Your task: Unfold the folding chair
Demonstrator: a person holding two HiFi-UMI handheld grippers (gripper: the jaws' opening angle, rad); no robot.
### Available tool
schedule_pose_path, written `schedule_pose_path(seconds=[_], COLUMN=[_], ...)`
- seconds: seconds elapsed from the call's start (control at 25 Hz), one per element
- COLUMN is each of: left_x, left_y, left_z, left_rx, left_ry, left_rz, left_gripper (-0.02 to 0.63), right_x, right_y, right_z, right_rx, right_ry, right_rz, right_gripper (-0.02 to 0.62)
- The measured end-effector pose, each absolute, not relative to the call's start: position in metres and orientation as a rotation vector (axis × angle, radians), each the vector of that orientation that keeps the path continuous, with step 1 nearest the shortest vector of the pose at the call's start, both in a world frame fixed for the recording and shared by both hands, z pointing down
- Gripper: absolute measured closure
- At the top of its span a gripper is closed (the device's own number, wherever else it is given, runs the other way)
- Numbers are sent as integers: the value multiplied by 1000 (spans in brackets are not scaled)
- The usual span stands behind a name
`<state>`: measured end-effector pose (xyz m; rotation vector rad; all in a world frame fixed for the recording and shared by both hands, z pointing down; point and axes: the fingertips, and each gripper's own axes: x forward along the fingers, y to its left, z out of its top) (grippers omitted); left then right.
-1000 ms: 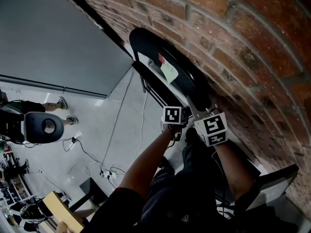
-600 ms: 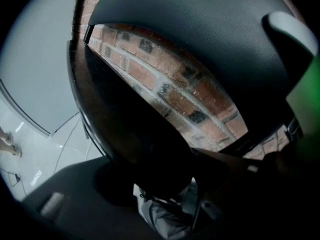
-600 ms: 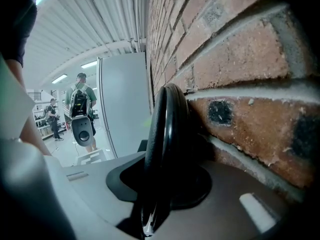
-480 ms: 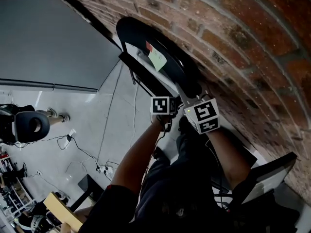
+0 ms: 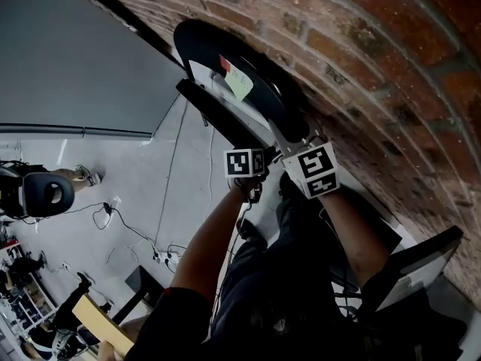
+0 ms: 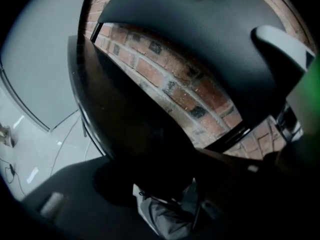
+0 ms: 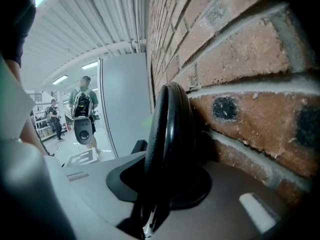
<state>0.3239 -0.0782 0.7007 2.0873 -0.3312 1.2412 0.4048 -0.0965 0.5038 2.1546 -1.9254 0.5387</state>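
Observation:
The black folding chair (image 5: 225, 47) leans folded against the brick wall, a green sticky note (image 5: 240, 85) on its back. In the left gripper view its seat (image 6: 130, 129) stands a little off the backrest (image 6: 200, 44), and brick shows through the gap. My left gripper (image 5: 259, 143) has its jaws wide around the seat's lower edge (image 6: 165, 194) and grips it; that spot is dark. My right gripper (image 5: 289, 130) is shut on the thin rim of the backrest (image 7: 167, 144), which runs up from between its jaws (image 7: 155, 209).
The brick wall (image 7: 240, 74) is right behind the chair. A grey panel (image 5: 75, 59) stands to the left. Cables (image 5: 135, 239) lie on the pale floor. Two people (image 7: 82, 104) stand in the background. A dark screen-like object (image 5: 413, 269) sits at the lower right.
The chair and both grippers have drifted up and left in the head view. My left gripper has shifted a little with the seat's edge. The right gripper keeps its hold.

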Motion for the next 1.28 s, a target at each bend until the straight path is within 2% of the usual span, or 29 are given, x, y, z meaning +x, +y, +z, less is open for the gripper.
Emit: schedule_pose_path(seconds=[0.68, 1.16, 1.28], left_x=[303, 233, 220], left_y=[-81, -84, -84], left_z=[702, 710, 713], left_rx=[2043, 1968, 1955], left_ry=[-345, -381, -376], left_rz=[1193, 1207, 1164], left_gripper=[275, 277, 295], right_x=[404, 400, 398], right_y=[-97, -100, -100], right_z=[508, 516, 520], right_rx=[2155, 2154, 2149], right_ry=[-1927, -1906, -1899], right_rz=[521, 611, 636], right_gripper=[500, 489, 488])
